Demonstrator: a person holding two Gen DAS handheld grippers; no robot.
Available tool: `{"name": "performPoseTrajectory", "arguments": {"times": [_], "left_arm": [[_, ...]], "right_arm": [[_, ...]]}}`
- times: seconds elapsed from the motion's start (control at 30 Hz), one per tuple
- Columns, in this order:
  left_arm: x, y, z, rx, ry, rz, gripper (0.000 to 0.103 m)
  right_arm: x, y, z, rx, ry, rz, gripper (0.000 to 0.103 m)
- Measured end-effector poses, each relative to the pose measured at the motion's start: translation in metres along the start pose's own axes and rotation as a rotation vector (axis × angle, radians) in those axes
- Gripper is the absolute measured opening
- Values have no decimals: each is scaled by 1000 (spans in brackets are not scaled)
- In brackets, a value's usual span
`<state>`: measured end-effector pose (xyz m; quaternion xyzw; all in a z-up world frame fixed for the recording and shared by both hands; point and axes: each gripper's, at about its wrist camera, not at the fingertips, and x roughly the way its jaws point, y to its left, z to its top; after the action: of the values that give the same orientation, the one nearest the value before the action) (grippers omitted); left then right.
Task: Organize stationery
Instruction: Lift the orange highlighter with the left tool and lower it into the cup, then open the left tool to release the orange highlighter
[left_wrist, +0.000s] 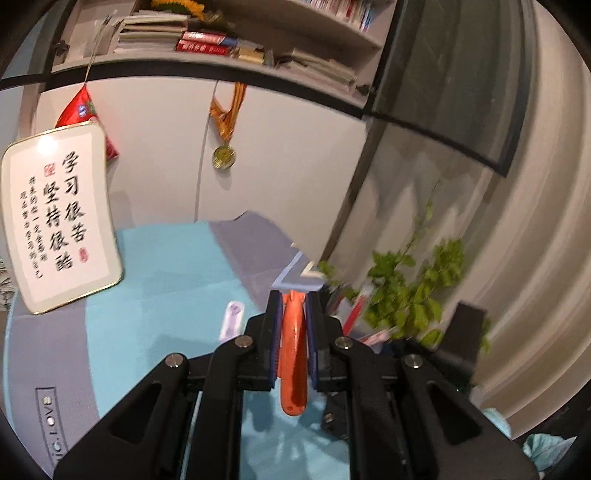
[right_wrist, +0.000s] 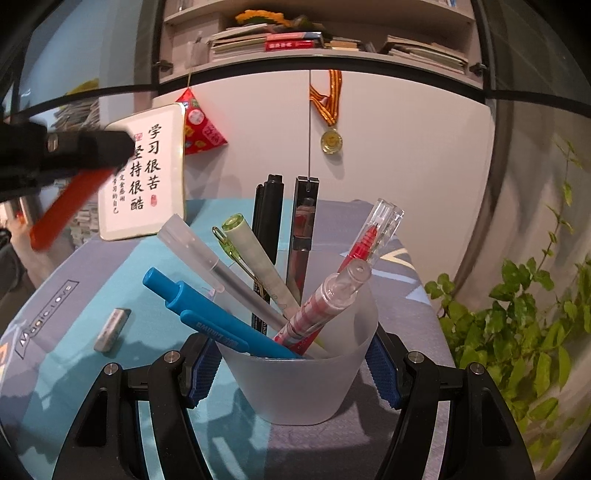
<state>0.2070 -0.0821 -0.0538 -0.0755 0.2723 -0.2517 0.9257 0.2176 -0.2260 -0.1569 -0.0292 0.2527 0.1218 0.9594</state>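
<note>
Left wrist: my left gripper (left_wrist: 291, 295) is clamped on an orange knife (left_wrist: 293, 354), lifted above the mat (left_wrist: 166, 266).

Right wrist: my right gripper (right_wrist: 295, 365) squeezes the cup (right_wrist: 299, 387) of pens (right_wrist: 207, 314); eraser (right_wrist: 112, 329) ahead-left on the mat.

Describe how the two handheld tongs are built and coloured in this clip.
Both look alike. The left tongs have black plastic linkage arms joined by round silver pins, ending in two flat fingers faced with blue pads. The right tongs show the same black arms and silver pins, and their blue pads have a fine ribbed texture. No cables, markings, hands or sleeves are in view.
</note>
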Motion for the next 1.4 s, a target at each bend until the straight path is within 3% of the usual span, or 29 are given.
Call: {"name": "performPoseTrajectory", "arguments": {"times": [0.23,0.43,0.7,1.2,1.3,1.4], "left_arm": [[12,-27,12,-50,-66,-139,11],[44,-28,9,-130,-15,-174,11],[56,-26,-2,-151,53,-170,11],[41,-11,-1,-165,53,-152,9],[33,0,1,-170,35,-115,12],[28,17,-2,-175,31,-38,23]], "right_arm": [[0,-2,0,12,2,8,71],[0,-2,0,15,2,11,71],[0,-2,1,15,3,11,71],[1,-3,1,14,3,10,71],[1,-3,1,13,3,10,71],[1,-3,1,14,3,10,71]]}}
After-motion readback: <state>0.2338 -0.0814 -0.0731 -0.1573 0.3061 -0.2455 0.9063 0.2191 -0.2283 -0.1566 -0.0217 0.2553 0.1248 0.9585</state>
